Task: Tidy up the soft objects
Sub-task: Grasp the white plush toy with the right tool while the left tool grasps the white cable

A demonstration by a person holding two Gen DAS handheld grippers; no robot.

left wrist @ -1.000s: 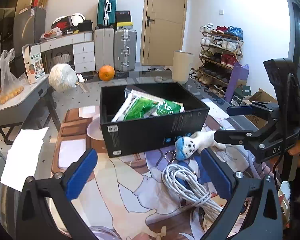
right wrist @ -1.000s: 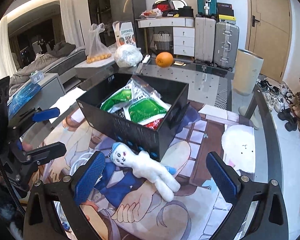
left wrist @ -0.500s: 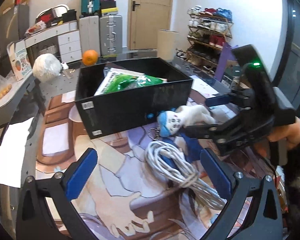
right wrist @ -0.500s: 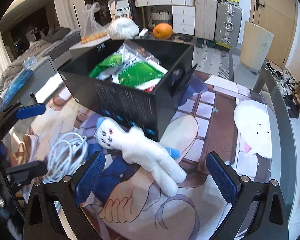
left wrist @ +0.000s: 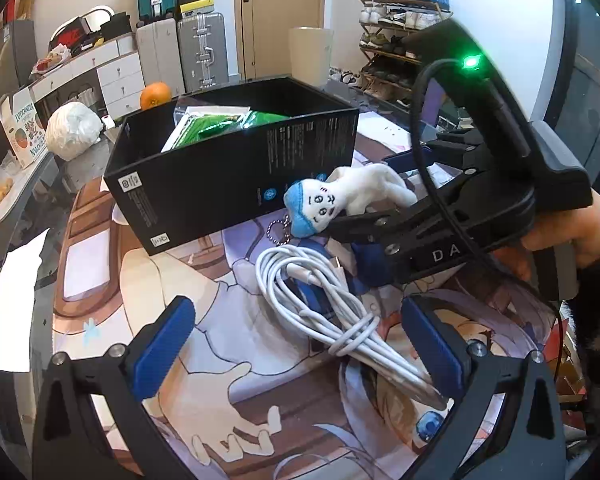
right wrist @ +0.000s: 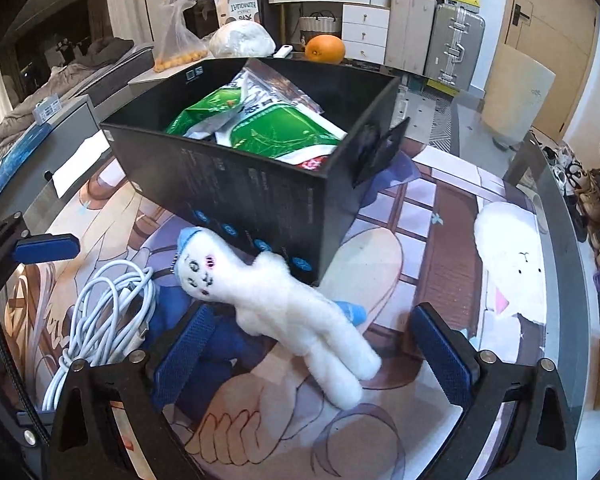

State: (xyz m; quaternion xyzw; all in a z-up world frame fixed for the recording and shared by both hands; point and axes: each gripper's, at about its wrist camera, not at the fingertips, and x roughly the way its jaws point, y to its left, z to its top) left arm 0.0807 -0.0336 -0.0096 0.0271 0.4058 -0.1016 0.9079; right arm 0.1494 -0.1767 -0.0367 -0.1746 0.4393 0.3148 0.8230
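A white plush doll with a blue cap (right wrist: 268, 296) lies on the printed mat against the near wall of a black box (right wrist: 260, 200) that holds green snack bags (right wrist: 276, 136). My right gripper (right wrist: 312, 356) is open and straddles the doll's body and legs, low over the mat. In the left wrist view the doll (left wrist: 340, 200) lies between the right gripper's fingers (left wrist: 364, 224). My left gripper (left wrist: 296, 344) is open and empty, with a coiled white cable (left wrist: 324, 304) between its fingers.
The white cable (right wrist: 104, 312) lies left of the doll. An orange (right wrist: 325, 49) and a white bag (right wrist: 242, 40) sit behind the box. A white plush pad (right wrist: 508, 264) lies on the mat at right. The glass table's edge curves at right.
My right gripper has moved forward and down until its open fingers straddle the doll. My left gripper has moved closer to the cable and box. The doll has not moved.
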